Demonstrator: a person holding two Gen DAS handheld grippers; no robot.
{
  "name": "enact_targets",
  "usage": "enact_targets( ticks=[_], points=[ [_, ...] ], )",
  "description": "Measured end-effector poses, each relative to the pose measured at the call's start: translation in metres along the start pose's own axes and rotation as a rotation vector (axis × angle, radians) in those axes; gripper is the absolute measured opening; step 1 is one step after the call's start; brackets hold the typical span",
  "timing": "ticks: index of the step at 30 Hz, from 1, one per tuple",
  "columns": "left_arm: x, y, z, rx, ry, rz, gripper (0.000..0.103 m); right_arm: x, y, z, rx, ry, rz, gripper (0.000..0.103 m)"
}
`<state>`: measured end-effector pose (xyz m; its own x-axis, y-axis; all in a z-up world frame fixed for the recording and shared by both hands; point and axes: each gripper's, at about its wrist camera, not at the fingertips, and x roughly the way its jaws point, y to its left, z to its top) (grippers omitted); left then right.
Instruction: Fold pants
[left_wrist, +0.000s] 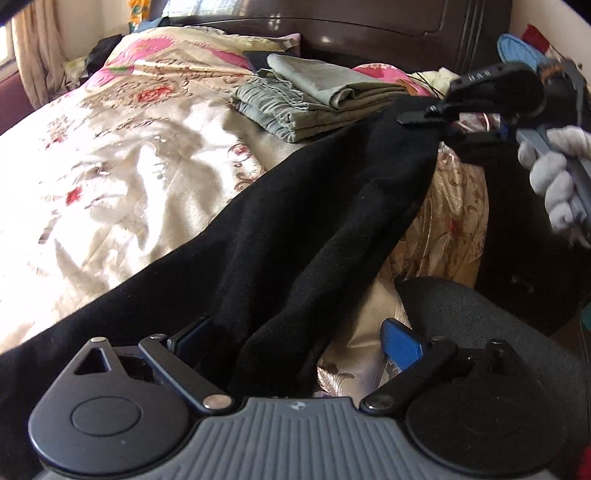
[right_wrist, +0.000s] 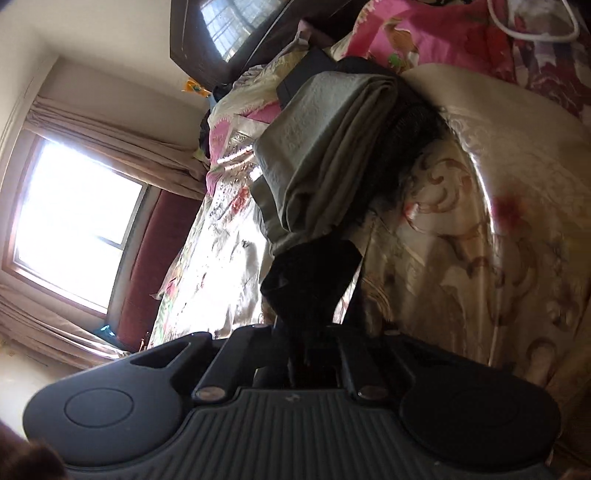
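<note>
Black pants (left_wrist: 303, 229) stretch diagonally over the floral bedspread (left_wrist: 110, 166), from my left gripper up to my right gripper. My left gripper (left_wrist: 295, 339) is open: its blue-padded fingers (left_wrist: 400, 345) stand wide apart, and the pants fabric lies loosely between them. My right gripper (left_wrist: 439, 122), held in a white-gloved hand, is shut on the far end of the pants and lifts it. In the right wrist view the camera is rolled sideways; the gripper (right_wrist: 299, 332) pinches the black cloth (right_wrist: 306, 273) between its closed fingers.
A stack of folded grey-green clothes (left_wrist: 314, 96) lies near the dark wooden headboard (left_wrist: 369, 29), and shows in the right wrist view (right_wrist: 325, 155). A dark chair seat (left_wrist: 498, 332) sits at the bed's right edge. A window with curtains (right_wrist: 74, 221) is beyond the bed.
</note>
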<state>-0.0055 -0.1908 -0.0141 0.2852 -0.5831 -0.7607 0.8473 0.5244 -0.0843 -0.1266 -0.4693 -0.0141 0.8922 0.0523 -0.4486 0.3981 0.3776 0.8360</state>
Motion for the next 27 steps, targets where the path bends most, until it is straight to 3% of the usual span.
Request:
enact_targets(
  ticks=[1,4,10,12,13,14,17,19,22,24,27],
  points=[
    [-0.003,0.001,-0.001,-0.002,-0.013,0.016,0.103,0.001,-0.007,-0.004,0.040,-0.005,0.011,0.015],
    [-0.014,0.001,-0.005,0.019,-0.047,0.046,0.103,0.000,-0.020,-0.011,0.078,-0.052,-0.009,0.043],
    [-0.021,0.009,-0.010,-0.011,-0.055,0.049,0.103,0.002,-0.041,-0.016,0.129,-0.051,0.028,0.047],
    [-0.021,0.008,-0.009,-0.008,-0.058,0.059,0.103,0.005,-0.046,-0.023,0.140,-0.047,0.047,0.046],
    [-0.022,0.008,-0.008,-0.004,-0.061,0.069,0.103,0.007,-0.047,-0.025,0.143,-0.041,0.054,0.036],
    [-0.023,0.008,-0.008,0.000,-0.068,0.080,0.103,0.010,-0.047,-0.026,0.149,-0.025,0.063,0.012],
    [-0.021,0.012,-0.008,0.005,-0.043,0.091,0.103,0.012,-0.040,-0.025,0.179,-0.015,0.104,0.008],
    [-0.013,0.015,-0.012,0.007,0.002,0.068,0.103,0.008,-0.018,-0.016,0.179,-0.029,0.193,0.008],
    [-0.017,0.022,-0.019,-0.050,-0.008,0.048,0.103,0.011,0.040,-0.015,0.073,0.007,0.303,0.008],
    [-0.033,0.030,-0.025,-0.089,-0.039,0.035,0.103,0.020,0.091,-0.028,-0.043,0.070,0.350,0.008],
    [-0.072,0.049,-0.046,-0.142,-0.096,0.074,0.103,0.047,0.165,-0.069,-0.178,0.205,0.425,0.008]
  ],
)
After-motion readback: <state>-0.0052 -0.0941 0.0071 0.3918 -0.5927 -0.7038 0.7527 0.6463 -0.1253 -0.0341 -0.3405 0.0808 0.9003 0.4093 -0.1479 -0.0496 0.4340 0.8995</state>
